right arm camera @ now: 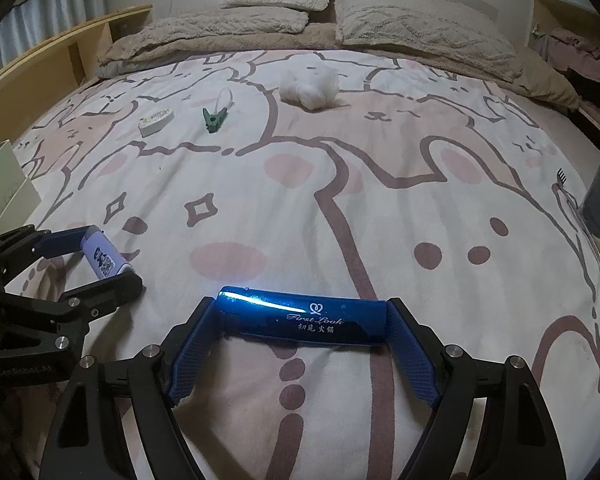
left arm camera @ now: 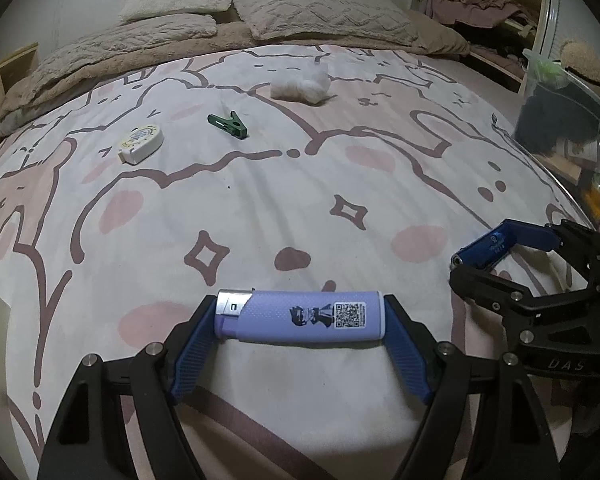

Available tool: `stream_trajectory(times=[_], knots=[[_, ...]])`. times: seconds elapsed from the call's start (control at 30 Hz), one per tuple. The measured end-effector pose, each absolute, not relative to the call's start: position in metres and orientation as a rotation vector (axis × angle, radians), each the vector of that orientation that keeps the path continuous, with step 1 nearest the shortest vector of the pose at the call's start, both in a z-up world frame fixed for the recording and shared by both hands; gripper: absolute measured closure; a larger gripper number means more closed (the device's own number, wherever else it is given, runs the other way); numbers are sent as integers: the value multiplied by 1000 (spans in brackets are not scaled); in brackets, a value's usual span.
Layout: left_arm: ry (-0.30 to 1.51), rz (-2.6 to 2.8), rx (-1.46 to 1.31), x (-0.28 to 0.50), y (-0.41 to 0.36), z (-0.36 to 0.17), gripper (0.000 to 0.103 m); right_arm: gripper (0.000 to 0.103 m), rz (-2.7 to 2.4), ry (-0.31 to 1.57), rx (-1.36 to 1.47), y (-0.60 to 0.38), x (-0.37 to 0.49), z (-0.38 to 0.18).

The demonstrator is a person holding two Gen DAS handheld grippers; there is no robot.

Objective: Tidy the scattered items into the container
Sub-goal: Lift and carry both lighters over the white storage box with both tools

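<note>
My left gripper (left arm camera: 300,316) is shut on a lilac lighter (left arm camera: 304,314) held crosswise by its two ends, low over the bed; it also shows in the right wrist view (right arm camera: 102,258). My right gripper (right arm camera: 302,316) is shut on a shiny blue lighter (right arm camera: 300,316) held the same way; it also shows in the left wrist view (left arm camera: 484,250). Farther up the bed lie a white tape dispenser (left arm camera: 140,144), a green clip (left arm camera: 228,124) and a white cotton wad (left arm camera: 302,86). A clear container (left arm camera: 556,92) stands at the right of the bed.
The bed sheet (left arm camera: 260,208) has a pink bear pattern. Beige pillows (left arm camera: 324,12) and a folded blanket lie at the head. A wooden shelf (right arm camera: 60,48) runs along the left; a cluttered shelf (left arm camera: 484,12) stands at the right. A white box (right arm camera: 4,188) sits at the left edge.
</note>
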State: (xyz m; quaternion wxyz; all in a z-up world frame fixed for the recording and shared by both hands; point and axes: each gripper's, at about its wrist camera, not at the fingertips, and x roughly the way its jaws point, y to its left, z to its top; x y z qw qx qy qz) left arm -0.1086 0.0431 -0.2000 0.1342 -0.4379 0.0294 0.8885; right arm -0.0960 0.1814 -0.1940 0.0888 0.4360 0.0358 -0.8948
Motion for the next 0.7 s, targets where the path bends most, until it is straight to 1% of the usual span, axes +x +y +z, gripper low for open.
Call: stream_trajectory(times=[0.23,0.7], knots=[[29,2613,-1245,-101,34,-188,24,20,-2669,98,1240,182,-83,-183],[-26,2665,-1178,-66,23,-163,23,20,-2695,78,1156,179,-51,-163]])
